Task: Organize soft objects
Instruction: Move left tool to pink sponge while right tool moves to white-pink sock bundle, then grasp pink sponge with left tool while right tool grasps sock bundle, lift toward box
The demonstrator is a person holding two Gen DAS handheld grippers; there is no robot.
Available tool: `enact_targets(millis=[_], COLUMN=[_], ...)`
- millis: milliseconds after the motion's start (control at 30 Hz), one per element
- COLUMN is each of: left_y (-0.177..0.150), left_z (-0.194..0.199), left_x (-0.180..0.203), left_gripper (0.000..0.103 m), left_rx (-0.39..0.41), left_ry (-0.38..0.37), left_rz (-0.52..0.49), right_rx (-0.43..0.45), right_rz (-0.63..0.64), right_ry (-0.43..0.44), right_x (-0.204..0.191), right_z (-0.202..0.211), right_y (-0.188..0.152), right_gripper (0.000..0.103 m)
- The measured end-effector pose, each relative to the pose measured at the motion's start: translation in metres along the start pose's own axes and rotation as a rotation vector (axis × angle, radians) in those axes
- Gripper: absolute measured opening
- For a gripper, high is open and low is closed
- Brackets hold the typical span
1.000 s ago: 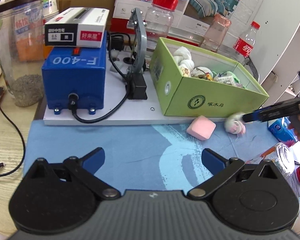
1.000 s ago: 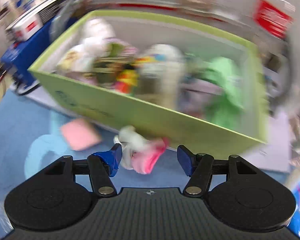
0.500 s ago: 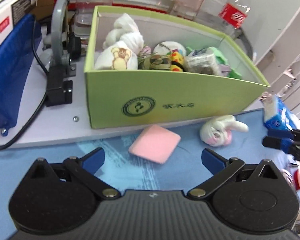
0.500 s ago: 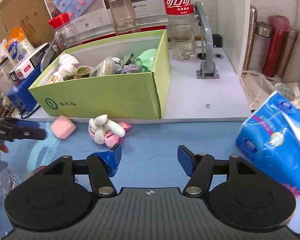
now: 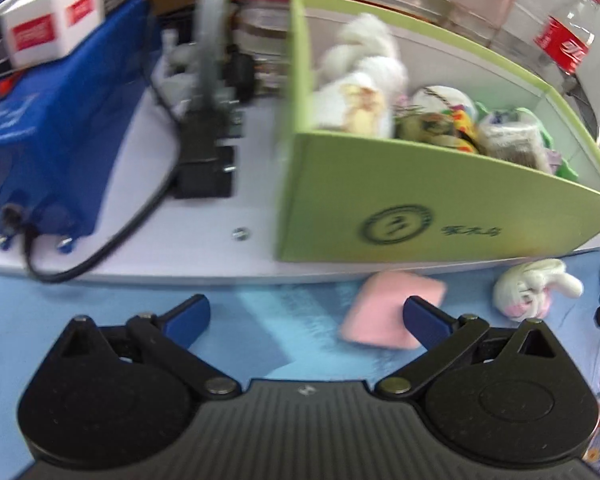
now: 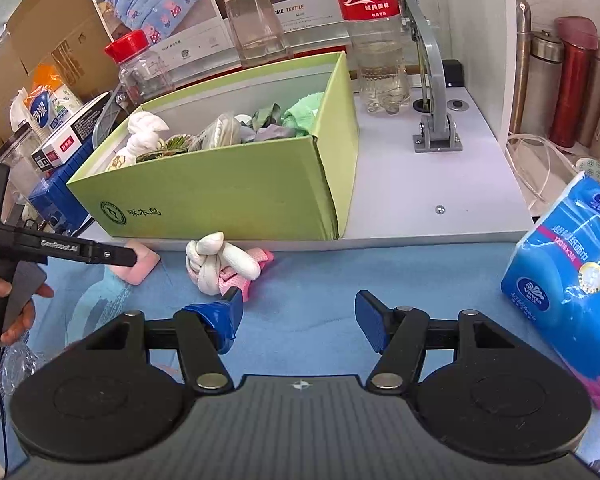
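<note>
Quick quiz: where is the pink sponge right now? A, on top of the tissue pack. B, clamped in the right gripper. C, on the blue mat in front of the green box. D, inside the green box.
C: the pink sponge lies flat on the blue mat just in front of the green box, with no gripper holding it.

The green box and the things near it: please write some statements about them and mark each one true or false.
1. The green box already holds several soft items. True.
2. The pink sponge lies inside the box. False: it lies on the blue mat in front of the box.
3. The right tongs grip the white and pink plush toy. False: they are open and hold nothing.
4. The left tongs are open. True.
5. A blue tissue pack stands on the mat, right of the box. True.
</note>
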State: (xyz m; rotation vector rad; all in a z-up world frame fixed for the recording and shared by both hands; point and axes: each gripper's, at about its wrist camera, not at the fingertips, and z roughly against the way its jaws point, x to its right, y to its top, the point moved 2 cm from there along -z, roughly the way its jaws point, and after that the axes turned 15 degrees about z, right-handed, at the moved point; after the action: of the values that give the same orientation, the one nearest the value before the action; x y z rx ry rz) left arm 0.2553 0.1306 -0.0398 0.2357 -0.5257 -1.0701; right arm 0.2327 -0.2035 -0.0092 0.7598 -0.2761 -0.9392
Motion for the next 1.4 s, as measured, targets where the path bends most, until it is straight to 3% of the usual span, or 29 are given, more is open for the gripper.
enact_targets(millis=[100,167,367,533,700,900,1033,1167,1300,1400], left_y=[-0.004,-0.006,-0.022,-0.028,-0.027,-0.03,-0.032,-0.029,-0.03,-0.033], left_z=[0.011,0.019,0.042,0.047,0.049,0.048,0.041,0.038,0.038,0.036], left_x=[-0.025,-0.041,-0.068,-0.079,-0.088,-0.075,-0.06,-0.047,-0.036,-0.026], left_gripper=[0.102,0.102,0.102,0.102,0.102,0.102,0.102,0.102,0.102,0.102], left_rx=[0.003,0.014,-0.009,-0.003,-0.011,-0.028,-0.04,-0.048,-0.074,-0.11], left_ry=[-0.01,0.024,-0.098,-0.093,-0.113,-0.138,-0.138,-0.142,-0.158,-0.187], left_rz=[0.01,0.036,0.074,0.077,0.095,0.058,0.03,0.025,0.013,-0.019], right_rx=[0.0,-0.02,-0.143,-0.243,-0.296,-0.277,-0.256,-0.162,-0.155,-0.177], right_rz=[-0.008,0.007,0.056,0.147,0.125,0.058,0.02,0.006,0.076,0.111], right_ry=[0.012,0.031,-0.005,-0.067,-0.065,-0.096,-0.163,-0.091,-0.164,-0.171], right_x=[-0.006,-0.014,-0.046,-0.068,-0.059,-0.021,0.004,0.004,-0.009,-0.011], right_z=[-0.002,-0.009,-0.053,-0.081,-0.087,-0.065,-0.042,-0.023,-0.042,-0.057], right_y=[0.009,0.017,0.043,0.06,0.069,0.044,0.02,0.014,0.022,0.019], right_gripper=[0.048,0.048,0.048,0.049,0.05,0.052,0.052,0.052,0.053,0.053])
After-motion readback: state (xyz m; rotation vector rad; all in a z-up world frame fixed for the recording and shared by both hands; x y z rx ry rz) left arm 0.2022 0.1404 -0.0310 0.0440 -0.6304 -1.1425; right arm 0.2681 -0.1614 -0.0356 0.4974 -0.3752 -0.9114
